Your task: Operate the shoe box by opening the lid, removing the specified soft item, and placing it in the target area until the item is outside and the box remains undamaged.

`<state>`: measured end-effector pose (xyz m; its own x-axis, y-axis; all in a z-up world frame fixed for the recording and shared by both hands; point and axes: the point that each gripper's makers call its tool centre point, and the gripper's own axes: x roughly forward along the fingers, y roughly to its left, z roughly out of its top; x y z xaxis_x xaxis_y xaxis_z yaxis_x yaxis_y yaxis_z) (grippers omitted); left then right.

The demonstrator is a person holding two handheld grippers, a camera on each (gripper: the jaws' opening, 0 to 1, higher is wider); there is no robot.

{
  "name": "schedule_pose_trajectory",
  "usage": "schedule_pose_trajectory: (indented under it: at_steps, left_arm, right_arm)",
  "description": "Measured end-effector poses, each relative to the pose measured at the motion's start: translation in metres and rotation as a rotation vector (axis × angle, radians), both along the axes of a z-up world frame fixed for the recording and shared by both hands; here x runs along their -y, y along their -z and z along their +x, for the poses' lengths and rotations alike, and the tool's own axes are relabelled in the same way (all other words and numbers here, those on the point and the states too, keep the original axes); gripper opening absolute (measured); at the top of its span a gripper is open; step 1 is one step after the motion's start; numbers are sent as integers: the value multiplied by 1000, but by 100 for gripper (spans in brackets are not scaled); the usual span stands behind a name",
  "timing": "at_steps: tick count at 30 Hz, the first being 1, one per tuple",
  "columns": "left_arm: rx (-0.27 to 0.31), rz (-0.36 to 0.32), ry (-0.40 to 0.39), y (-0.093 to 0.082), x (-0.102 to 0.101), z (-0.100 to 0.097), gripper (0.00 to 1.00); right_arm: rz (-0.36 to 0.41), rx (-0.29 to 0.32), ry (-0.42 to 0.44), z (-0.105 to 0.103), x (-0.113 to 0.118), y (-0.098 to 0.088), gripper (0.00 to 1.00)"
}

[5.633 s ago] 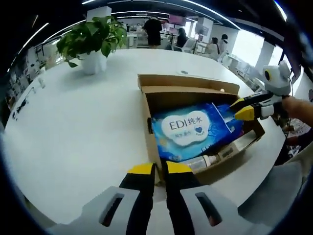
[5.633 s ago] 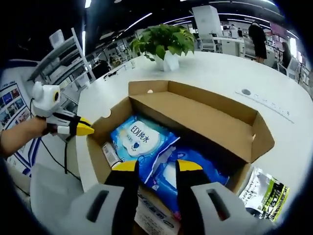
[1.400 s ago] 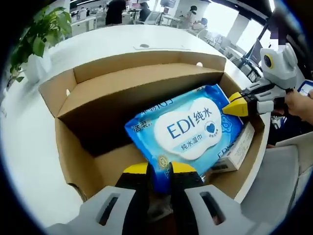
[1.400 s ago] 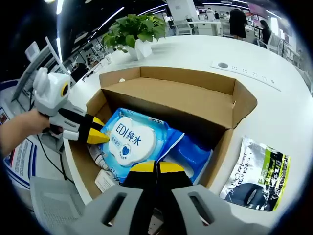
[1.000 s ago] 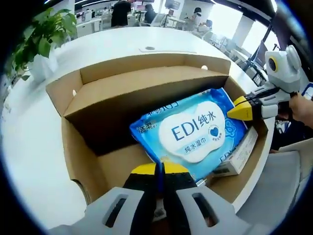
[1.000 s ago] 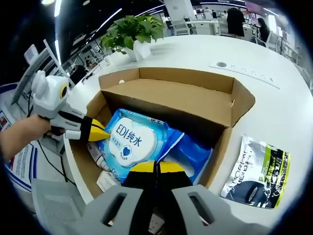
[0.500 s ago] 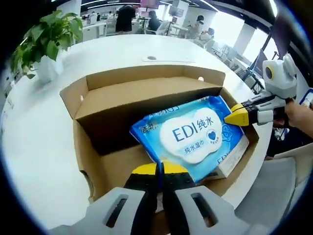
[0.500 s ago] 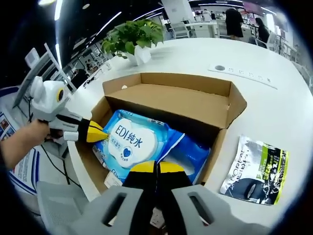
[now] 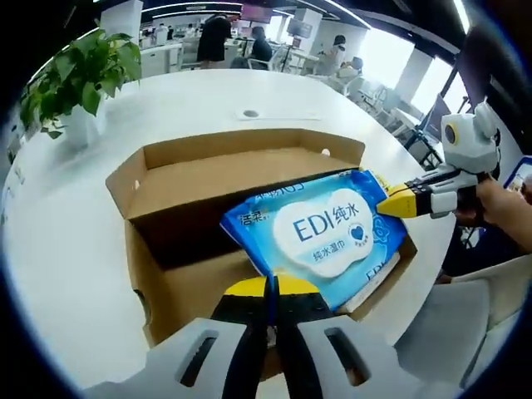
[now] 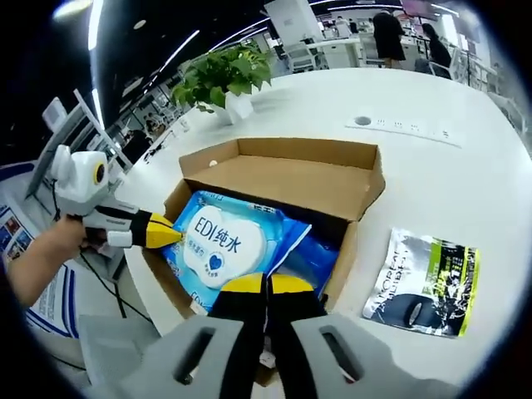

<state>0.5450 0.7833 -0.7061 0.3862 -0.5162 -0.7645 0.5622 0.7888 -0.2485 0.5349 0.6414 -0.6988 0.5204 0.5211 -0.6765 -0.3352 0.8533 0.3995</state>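
Pinching opposite edges of the soft, slick-filmed wipes pack [image 9: 320, 233] tilted above the open shoe box [image 9: 166, 249], the left gripper [image 9: 266, 287] and right gripper [image 10: 266, 284] both stand clamped on its seams, likely the firmest hold.

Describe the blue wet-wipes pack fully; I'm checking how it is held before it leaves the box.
The wet-wipes pack is a soft, glossy blue pouch with a white cloud-shaped label reading EDI and a small heart. It is tilted up above the open cardboard box, pinched at opposite edges by the shut left gripper and the right gripper. Another blue pack lies beneath it.
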Motion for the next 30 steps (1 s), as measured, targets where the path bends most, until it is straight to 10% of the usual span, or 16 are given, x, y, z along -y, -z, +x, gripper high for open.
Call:
schedule_pose_trajectory:
  at_steps: [30]
  left_arm:
    - [-22, -60, 53, -25, 89, -11, 0]
  right_arm:
    - [-10, -50, 72, -16, 88, -20, 0]
